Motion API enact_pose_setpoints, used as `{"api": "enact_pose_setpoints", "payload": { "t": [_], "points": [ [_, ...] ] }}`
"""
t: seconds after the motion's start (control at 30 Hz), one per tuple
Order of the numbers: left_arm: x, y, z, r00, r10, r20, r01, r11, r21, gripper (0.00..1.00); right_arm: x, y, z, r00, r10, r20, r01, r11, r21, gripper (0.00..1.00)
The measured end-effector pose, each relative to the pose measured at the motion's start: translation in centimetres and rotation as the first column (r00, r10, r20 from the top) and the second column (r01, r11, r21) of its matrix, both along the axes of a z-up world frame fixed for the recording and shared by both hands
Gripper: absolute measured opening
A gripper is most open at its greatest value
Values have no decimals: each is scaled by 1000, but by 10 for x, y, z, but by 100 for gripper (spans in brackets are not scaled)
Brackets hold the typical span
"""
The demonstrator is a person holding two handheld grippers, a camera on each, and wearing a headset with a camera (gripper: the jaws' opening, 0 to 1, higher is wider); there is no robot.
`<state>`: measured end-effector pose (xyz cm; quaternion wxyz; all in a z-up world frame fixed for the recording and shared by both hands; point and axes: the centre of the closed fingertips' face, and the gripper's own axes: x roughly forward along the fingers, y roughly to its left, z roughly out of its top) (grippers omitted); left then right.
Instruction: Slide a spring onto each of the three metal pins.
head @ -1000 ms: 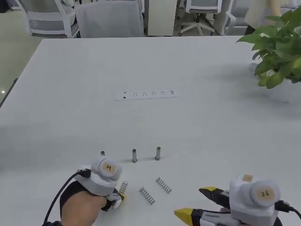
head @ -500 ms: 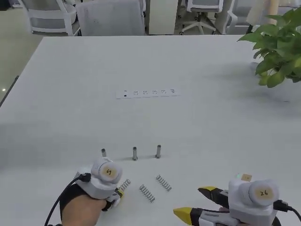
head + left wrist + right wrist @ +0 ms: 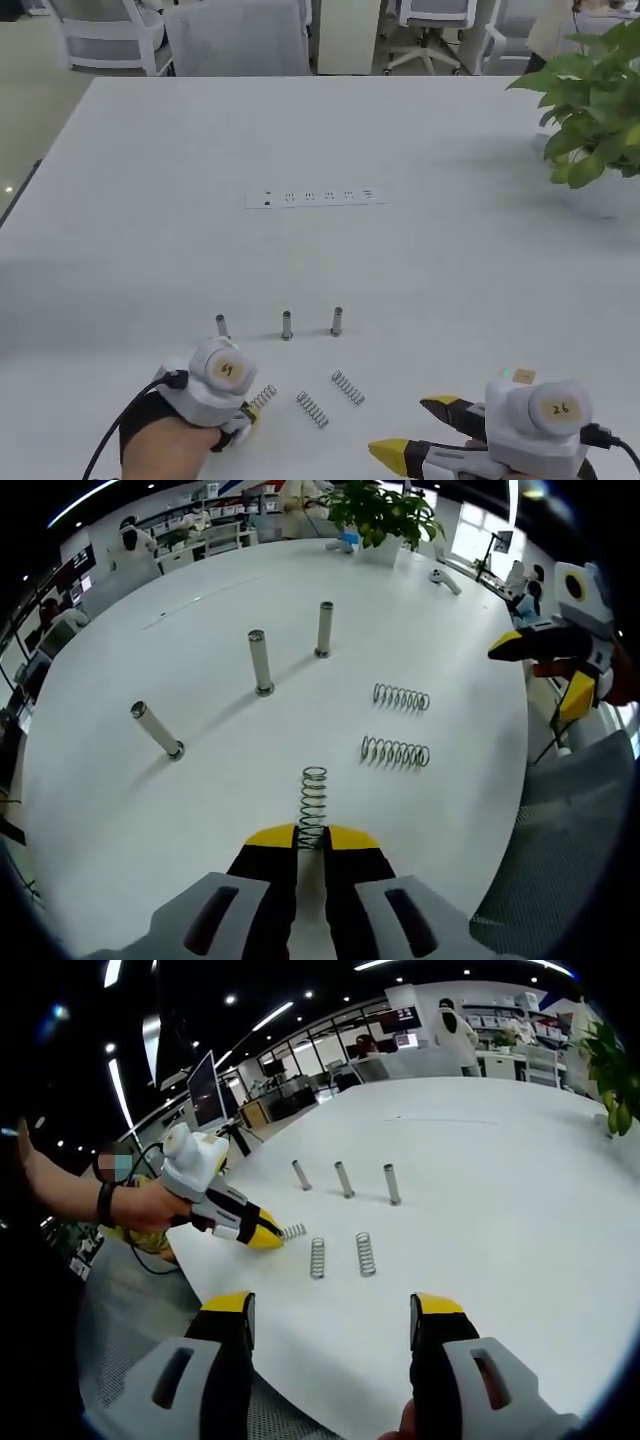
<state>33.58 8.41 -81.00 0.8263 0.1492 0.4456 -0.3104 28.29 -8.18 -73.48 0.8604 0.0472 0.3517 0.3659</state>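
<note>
three pins stand upright in a row ahead of the left gripper (image 3: 311, 835): first pin (image 3: 157, 730), second pin (image 3: 260, 663), third pin (image 3: 325, 630), all bare. we note its jaws pinched together on one end of a held spring (image 3: 313, 805), which sticks out forward past the tips. whether its free end touches the table (image 3: 120, 810) we cannot tell. two loose springs lie flat to its right, between it and the right gripper (image 3: 333, 1310): near spring (image 3: 395, 751) and far spring (image 3: 401, 697), side by side, not touching. right gripper jaws stand wide apart, nothing between them. from it, the pins sit beyond the loose springs.
</note>
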Motion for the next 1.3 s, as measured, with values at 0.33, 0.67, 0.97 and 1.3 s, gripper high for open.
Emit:
{"api": "enact_pose_setpoints", "payload": {
  "t": [0.33,0.67,0.97,1.3],
  "points": [
    [1,10,10,1000,22,17,-21,999,-25,1,1,8,-2,1000,16,-12,-16,1000,10,59],
    [5,22,25,997,65,47,-61,995,-74,1,6,28,-1,998,52,-19,-51,998,29,57],
    [6,29,37,995,79,66,-72,993,-98,1,10,41,1,997,79,-18,-78,996,37,56],
    [2,30,48,993,82,83,-70,988,-137,1,15,56,4,994,108,-19,-107,993,52,54]
  ]
}}
